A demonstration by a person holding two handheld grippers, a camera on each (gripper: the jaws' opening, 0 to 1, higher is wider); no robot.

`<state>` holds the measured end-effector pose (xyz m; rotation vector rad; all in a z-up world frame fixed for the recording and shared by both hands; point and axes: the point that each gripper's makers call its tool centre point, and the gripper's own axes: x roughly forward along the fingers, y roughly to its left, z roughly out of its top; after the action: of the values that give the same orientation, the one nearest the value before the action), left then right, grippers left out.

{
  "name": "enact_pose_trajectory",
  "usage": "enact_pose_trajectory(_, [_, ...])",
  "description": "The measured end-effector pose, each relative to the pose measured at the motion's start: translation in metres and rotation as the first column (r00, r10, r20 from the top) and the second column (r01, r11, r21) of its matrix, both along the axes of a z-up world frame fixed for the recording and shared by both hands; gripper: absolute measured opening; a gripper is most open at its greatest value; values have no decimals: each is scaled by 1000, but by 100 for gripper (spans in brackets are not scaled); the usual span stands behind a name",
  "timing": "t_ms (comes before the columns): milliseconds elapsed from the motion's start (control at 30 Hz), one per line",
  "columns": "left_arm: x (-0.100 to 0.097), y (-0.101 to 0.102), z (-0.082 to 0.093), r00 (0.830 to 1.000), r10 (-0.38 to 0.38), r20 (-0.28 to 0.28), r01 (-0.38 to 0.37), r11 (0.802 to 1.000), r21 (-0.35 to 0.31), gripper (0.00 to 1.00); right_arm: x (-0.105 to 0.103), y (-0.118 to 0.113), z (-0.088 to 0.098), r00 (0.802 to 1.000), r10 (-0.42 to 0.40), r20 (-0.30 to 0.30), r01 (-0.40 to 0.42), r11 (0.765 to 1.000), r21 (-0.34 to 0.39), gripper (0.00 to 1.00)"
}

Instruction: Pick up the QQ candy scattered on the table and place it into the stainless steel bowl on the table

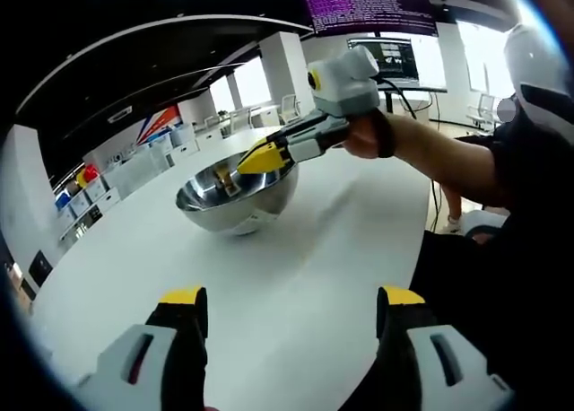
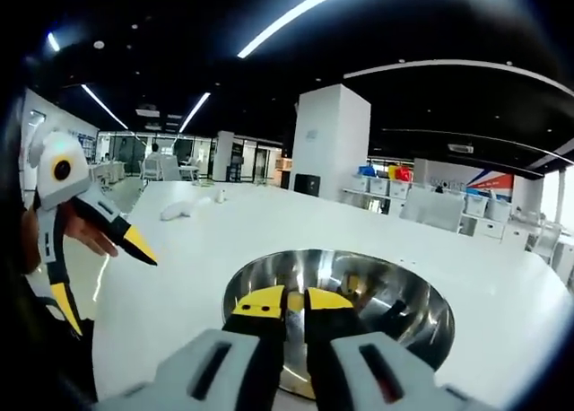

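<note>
While R claw (image 1: 269, 155) hung clenched over the stainless steel bowl (image 1: 235, 198) at 12 o'clock, L claw (image 1: 291, 308) sat released above the white surface (image 1: 341, 240).

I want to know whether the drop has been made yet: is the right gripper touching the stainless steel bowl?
Cannot tell. In the left gripper view the right gripper overlaps the rim of the stainless steel bowl, with no gap or contact plainly visible. In the right gripper view its near-closed tips hide any contact.

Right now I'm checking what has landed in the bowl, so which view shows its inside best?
The right gripper view: it looks down into the stainless steel bowl past the right claw. The left gripper view shows the bowl from the side, mostly its outer wall.
</note>
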<state>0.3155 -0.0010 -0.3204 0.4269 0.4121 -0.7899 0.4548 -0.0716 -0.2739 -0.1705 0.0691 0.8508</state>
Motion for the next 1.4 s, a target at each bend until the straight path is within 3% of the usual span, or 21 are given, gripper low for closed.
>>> enact_pose_trajectory(267, [0, -1, 0, 1000, -3, -1, 3, 1000, 1, 77, -6, 4, 2, 999, 34, -35, -32, 999, 44, 12])
enact_pose_trajectory(333, [0, -1, 0, 1000, -3, -1, 3, 1000, 2, 77, -10, 7, 0, 998, 51, -30, -50, 998, 31, 17])
enact_pose_trajectory(1100, [0, 2, 1, 1000, 7, 4, -7, 1000, 4, 77, -15, -1, 4, 1000, 30, 9, -30, 1000, 4, 17])
enact_pose_trajectory(1400, [5, -1, 7, 1000, -3, 23, 4, 999, -49, 78, -21, -14, 15, 998, 30, 54, -30, 999, 14, 24])
